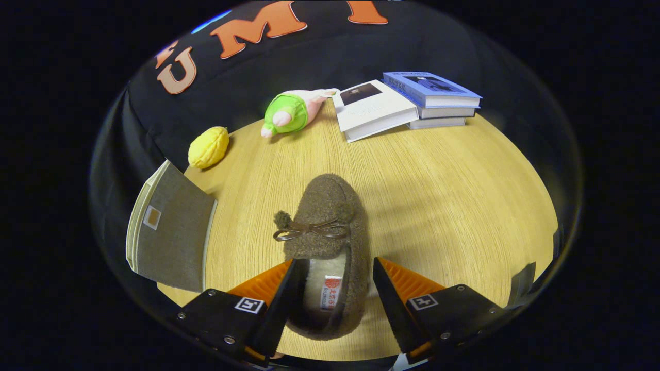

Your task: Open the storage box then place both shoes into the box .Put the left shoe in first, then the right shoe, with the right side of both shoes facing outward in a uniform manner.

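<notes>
Gripper [334, 281] held over a wooden table [464, 206], jaws spread wide around the heel end of a fuzzy brown slipper [326, 226]. Left finger touching its rim, right finger just apart. Grey storage box [172, 232] to the left.

No legible text: shoe [326, 242] insole tag and book [430, 90] covers too blurred.

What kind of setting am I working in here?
Likely a staged recording booth with a home feel: a round wooden table against black cloth, holding a fuzzy brown slipper between the open gripper fingers, stacked books and a plush toy.
</notes>
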`<move>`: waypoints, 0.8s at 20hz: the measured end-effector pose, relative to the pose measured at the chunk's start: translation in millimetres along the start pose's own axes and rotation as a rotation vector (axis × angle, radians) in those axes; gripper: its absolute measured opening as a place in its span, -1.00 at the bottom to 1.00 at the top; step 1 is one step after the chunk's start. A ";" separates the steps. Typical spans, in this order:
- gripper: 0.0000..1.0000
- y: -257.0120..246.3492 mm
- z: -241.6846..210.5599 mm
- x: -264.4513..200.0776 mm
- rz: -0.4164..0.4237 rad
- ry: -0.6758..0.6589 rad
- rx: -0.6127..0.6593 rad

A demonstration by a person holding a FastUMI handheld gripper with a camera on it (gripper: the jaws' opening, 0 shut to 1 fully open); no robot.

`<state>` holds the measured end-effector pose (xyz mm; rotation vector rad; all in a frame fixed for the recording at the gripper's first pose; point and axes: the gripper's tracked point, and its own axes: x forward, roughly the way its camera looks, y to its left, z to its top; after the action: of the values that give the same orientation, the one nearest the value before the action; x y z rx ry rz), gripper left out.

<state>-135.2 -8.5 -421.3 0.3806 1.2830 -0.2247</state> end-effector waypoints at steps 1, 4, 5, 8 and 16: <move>0.67 -4.9 0.8 4.5 -0.015 -0.003 0.011; 0.46 -18.8 5.8 16.9 -0.072 -0.017 0.007; 0.35 -21.4 7.4 21.4 -0.084 -0.022 0.004; 0.01 -17.5 3.3 32.3 -0.069 -0.002 0.029; -0.88 -18.2 4.7 31.2 -0.055 0.004 0.113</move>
<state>-129.2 -25.6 -452.8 0.4426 1.2895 -0.3436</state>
